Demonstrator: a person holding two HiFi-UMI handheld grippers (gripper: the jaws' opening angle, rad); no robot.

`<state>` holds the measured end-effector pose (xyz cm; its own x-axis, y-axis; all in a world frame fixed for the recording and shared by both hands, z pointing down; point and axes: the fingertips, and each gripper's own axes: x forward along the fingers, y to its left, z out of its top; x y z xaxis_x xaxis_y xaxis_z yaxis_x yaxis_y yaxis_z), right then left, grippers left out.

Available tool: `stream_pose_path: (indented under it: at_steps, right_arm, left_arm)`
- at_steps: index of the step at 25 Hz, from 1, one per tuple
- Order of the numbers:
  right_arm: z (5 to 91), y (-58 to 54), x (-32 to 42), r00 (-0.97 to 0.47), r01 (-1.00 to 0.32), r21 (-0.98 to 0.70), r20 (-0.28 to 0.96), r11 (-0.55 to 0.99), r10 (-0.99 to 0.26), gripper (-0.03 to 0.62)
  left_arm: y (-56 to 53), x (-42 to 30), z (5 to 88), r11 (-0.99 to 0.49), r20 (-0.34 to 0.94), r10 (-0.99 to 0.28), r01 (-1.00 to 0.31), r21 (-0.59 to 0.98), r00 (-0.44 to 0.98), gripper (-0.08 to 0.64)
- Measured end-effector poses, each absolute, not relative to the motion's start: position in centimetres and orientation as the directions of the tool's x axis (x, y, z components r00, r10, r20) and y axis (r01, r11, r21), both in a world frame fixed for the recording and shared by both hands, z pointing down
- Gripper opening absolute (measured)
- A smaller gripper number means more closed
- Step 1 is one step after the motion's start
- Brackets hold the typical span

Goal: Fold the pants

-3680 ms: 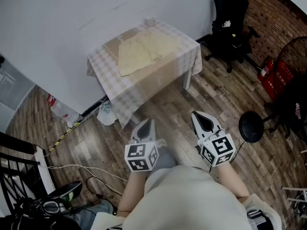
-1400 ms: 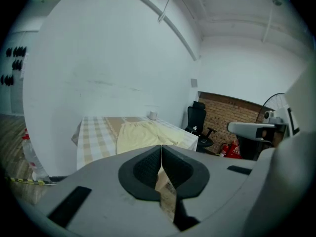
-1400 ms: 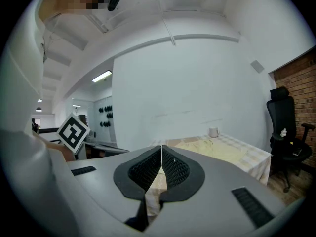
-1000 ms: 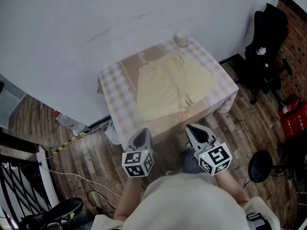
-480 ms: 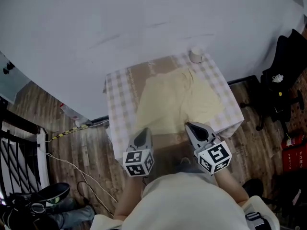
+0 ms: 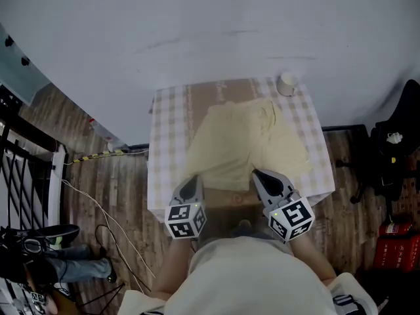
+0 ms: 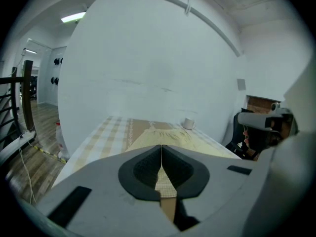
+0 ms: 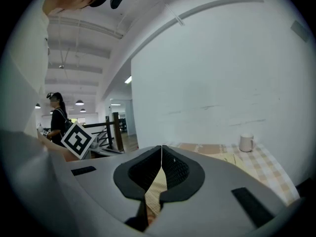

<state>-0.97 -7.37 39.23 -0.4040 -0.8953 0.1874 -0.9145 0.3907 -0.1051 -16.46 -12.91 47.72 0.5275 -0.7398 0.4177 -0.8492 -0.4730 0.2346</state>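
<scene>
Pants [image 6: 246, 146] lie spread flat across the table [image 6: 164, 151] centre. A mug [image 6: 286, 84] stands at the far right corner. Left gripper [image 6: 192, 180] and right gripper [image 6: 258, 174] hover at the near edge, jaws clenched, empty.

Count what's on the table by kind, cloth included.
pants: 1
mug: 1
checked tablecloth: 1
total: 3
</scene>
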Motion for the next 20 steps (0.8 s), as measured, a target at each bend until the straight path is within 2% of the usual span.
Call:
stream_pose_path:
  at_steps: [8,20]
  right_arm:
    - [40.8,-8.5,-1.3,-0.506,-0.862,-0.142,0.222,0.486,-0.833,0.002]
    - [42.6,-10.0,-5.2,-0.567,-0.824,-0.17,0.281,0.541,-0.775,0.002]
  left_arm:
    - [-13.5,-18.9,50.5,-0.335,0.469,-0.79,-0.918,0.212,0.396,0.005]
    - [-14.2,-24.3,56.8,-0.213,0.61,-0.741,-0.96,0.182,0.28,0.005]
